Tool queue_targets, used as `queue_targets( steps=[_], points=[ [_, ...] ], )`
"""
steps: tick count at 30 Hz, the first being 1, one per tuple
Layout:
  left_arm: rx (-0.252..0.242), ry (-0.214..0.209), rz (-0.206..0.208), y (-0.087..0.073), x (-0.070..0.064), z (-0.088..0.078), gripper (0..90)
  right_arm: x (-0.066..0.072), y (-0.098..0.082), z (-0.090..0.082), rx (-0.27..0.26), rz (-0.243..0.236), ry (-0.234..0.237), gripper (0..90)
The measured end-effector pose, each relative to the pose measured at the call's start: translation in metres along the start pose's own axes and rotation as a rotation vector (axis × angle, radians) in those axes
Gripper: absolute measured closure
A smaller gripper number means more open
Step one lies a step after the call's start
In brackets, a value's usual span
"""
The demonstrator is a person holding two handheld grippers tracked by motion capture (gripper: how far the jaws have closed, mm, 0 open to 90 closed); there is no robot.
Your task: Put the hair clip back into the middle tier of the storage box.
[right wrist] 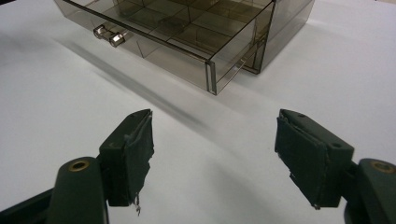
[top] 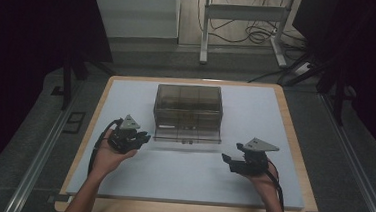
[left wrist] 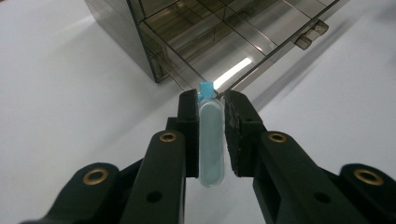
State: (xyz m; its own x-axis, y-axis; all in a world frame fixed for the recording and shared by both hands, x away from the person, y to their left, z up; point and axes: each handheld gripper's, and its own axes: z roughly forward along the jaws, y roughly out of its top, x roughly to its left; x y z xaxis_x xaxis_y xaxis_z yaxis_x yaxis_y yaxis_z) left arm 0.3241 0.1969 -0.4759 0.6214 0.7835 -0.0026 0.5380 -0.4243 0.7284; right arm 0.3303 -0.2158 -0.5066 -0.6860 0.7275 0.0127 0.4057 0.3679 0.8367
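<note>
Pinches a small tube (left wrist: 211,140) tight with the left gripper (left wrist: 211,100), one black pad (left wrist: 189,133) on each long side. Looks pale green, with a blue cap (left wrist: 206,88) poking out past the tips. Sits up in the air, just in front of the near corner of the open drawer (left wrist: 233,51), not touching the table (left wrist: 70,116).

Probably held by its long sides so as not to slip or roll, and so the cap end stays free. Makes it easy to lower into one of the little spaces in the drawer.

Long way of the tube: in line with the jaws, from the hand out to the tips. Cap end first, away from the hand and toward the drawer. Round bottom end back near the hand. In the high view, left gripper (top: 142,137) beside the drawer's left front corner, aimed to the right at it.

Smoky see-through box (top: 188,103) in the middle of the table, drawer (top: 187,134) pulled out toward the person. Likely left open to take the tube.

Right gripper (right wrist: 212,140) wide open, nothing between the jaws. Waits low over the table (right wrist: 210,186), near the drawer's right front corner, handle (right wrist: 109,36) off to one side. In the high view, right gripper (top: 229,161) apart from the drawer. Maybe kept ready there to push the drawer shut afterwards.
</note>
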Motion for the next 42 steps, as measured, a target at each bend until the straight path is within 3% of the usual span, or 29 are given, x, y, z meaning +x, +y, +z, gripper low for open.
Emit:
queue_targets(
  steps=[9, 42],
  points=[
    [0.014, 0.001, 0.005, 0.003, 0.001, 0.006, 77.5, 0.0, 0.0, 0.001, 0.004, -0.002, 0.001, 27.1],
    [0.027, -0.014, 0.044, 0.043, -0.002, 0.032, 77.5, 0.0, -0.001, 0.002, 0.007, -0.003, 0.002, 27.0]
  ],
)
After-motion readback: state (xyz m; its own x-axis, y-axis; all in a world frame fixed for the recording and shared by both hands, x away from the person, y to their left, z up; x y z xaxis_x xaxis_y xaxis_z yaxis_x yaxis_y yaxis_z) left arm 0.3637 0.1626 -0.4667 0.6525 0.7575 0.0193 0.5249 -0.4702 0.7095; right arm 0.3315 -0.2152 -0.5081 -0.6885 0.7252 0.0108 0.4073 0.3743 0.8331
